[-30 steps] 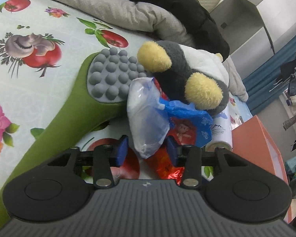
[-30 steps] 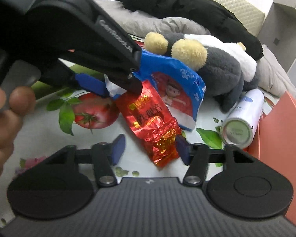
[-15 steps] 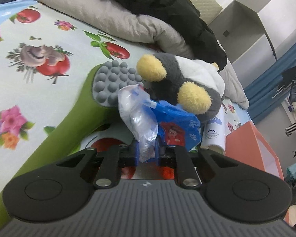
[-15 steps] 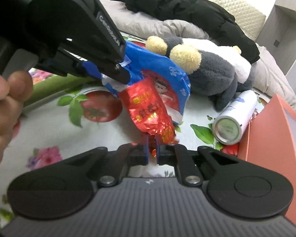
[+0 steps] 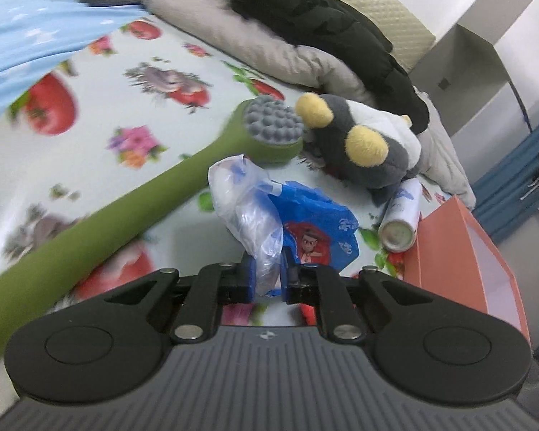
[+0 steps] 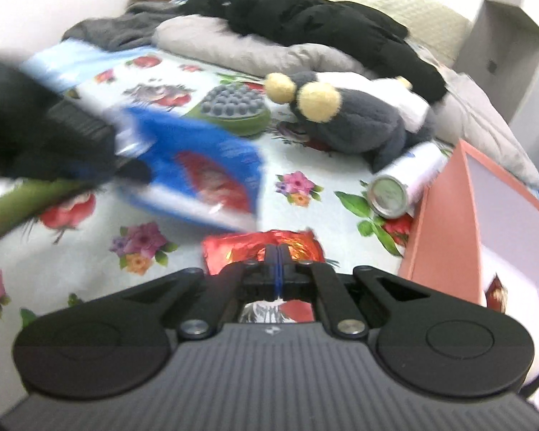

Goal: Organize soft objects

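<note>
Nearest, the right gripper (image 6: pixel 277 251) is pinching a red foil packet (image 6: pixel 233 248) flat between fully clenched pads, lifted off the flowered bedsheet (image 6: pixel 90 237). The left gripper (image 5: pixel 267 276) is clamping the crumpled clear end of a blue snack bag (image 5: pixel 316 230), which is hanging above the sheet. Just right is standing an orange box (image 5: pixel 485 262), probably the destination. Carrying both there calls for firm grips and clearing its rim. Farther back, a plush toy (image 5: pixel 370 147) is lying beside a green massager (image 5: pixel 125 208).
</note>
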### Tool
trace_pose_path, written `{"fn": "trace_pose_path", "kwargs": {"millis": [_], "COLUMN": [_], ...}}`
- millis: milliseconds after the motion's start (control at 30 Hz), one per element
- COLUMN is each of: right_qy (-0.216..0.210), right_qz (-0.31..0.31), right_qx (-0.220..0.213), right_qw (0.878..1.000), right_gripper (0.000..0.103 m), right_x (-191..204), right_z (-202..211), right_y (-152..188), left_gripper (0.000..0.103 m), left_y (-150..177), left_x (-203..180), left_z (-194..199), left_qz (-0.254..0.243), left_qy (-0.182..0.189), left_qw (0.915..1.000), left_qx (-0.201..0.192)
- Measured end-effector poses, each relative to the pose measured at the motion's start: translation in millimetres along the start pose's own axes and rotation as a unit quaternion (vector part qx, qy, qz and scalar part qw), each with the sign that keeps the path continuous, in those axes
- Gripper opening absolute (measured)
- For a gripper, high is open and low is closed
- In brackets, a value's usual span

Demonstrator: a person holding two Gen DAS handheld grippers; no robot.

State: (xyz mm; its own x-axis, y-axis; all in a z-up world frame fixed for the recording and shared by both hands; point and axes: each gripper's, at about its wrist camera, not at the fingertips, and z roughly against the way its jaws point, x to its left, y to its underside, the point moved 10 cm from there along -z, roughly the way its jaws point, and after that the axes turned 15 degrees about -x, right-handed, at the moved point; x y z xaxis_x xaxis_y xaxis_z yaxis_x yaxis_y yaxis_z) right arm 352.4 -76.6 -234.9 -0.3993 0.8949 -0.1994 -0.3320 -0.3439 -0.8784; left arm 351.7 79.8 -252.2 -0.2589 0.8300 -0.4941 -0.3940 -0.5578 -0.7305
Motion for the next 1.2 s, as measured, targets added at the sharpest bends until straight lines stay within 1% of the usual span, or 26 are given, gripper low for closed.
{"fn": "trace_pose_path", "kwargs": {"millis": [167,233,267,300,333,467,500,533,567,633,667,733,867,933,1000,1133,1200], "right_qy": [0.003,0.008,0.013,0.020,0.026,0.045,0.052,0.060,0.067,0.074,0.076,0.076,0.069,0.067,0.064,0.057,0.057], "right_qz": [-0.049,-0.057,-0.062,-0.067,-0.071,-0.107,-0.118,-0.125,-0.132,-0.148,-0.152,-0.156,-0.161,-0.158,-0.156,-0.157,-0.158], "right_qx": [0.012,0.021,0.023,0.019,0.016,0.032,0.035,0.041,0.046,0.050,0.051,0.054,0.050,0.047,0.045,0.046,0.047], "right_qw": [0.999,0.998,0.998,0.997,0.997,0.993,0.991,0.989,0.988,0.985,0.984,0.983,0.983,0.984,0.985,0.985,0.985], "right_gripper": [0.008,0.027,0.045,0.058,0.062,0.063,0.063,0.063,0.063,0.063,0.063,0.063,0.063,0.063,0.062,0.062,0.059], "right_x": [-7.9,-9.0,-10.8,-12.7,-14.6,-23.1,-25.0,-26.6,-27.9,-29.4,-29.1,-27.1,-23.5,-23.3,-23.7,-24.5,-25.5], "right_z": [-4.8,-10.2,-12.8,-14.4,-16.2,-31.1,-35.7,-39.9,-43.6,-48.8,-51.2,-55.0,-62.0,-62.6,-63.1,-60.5,-58.5], "right_y": [5.9,10.6,11.9,12.9,13.2,22.6,25.5,28.7,31.6,35.3,36.8,38.9,39.4,38.3,37.8,39.0,39.7], "left_gripper": [0.015,0.015,0.015,0.015,0.015,0.017,0.021,0.029,0.041,0.048,0.054,0.059,0.060,0.060,0.060,0.060,0.060], "left_y": [17.9,25.0,28.4,32.1,36.1,49.7,53.6,57.1,60.1,63.8,61.2,56.2,46.5,39.7,32.6,19.7,16.3], "left_x": [16.2,22.0,24.5,27.6,30.8,33.4,33.7,34.4,35.8,43.6,46.1,49.1,46.9,43.2,38.2,26.9,23.1], "left_z": [34.4,43.0,45.3,46.4,48.5,54.4,55.3,55.9,55.9,56.0,58.2,62.6,65.2,65.5,65.9,64.3,62.5], "left_qz": [-0.012,-0.018,-0.020,-0.017,-0.010,-0.005,-0.003,-0.002,-0.002,-0.001,0.000,-0.007,-0.039,-0.071,-0.104,-0.160,-0.181], "left_qy": [-0.031,-0.042,-0.047,-0.050,-0.052,-0.048,-0.046,-0.044,-0.043,-0.048,-0.047,-0.052,-0.044,-0.044,-0.045,-0.031,-0.027], "left_qw": [0.9994,0.9989,0.9986,0.9986,0.9986,0.9988,0.9988,0.9987,0.9985,0.9977,0.9981,0.9980,0.9977,0.9962,0.9935,0.9866,0.9831], "left_qx": [-0.011,-0.013,-0.012,-0.007,-0.003,0.012,0.019,0.027,0.034,0.047,0.041,0.037,0.034,0.024,0.014,-0.003,-0.007]}}
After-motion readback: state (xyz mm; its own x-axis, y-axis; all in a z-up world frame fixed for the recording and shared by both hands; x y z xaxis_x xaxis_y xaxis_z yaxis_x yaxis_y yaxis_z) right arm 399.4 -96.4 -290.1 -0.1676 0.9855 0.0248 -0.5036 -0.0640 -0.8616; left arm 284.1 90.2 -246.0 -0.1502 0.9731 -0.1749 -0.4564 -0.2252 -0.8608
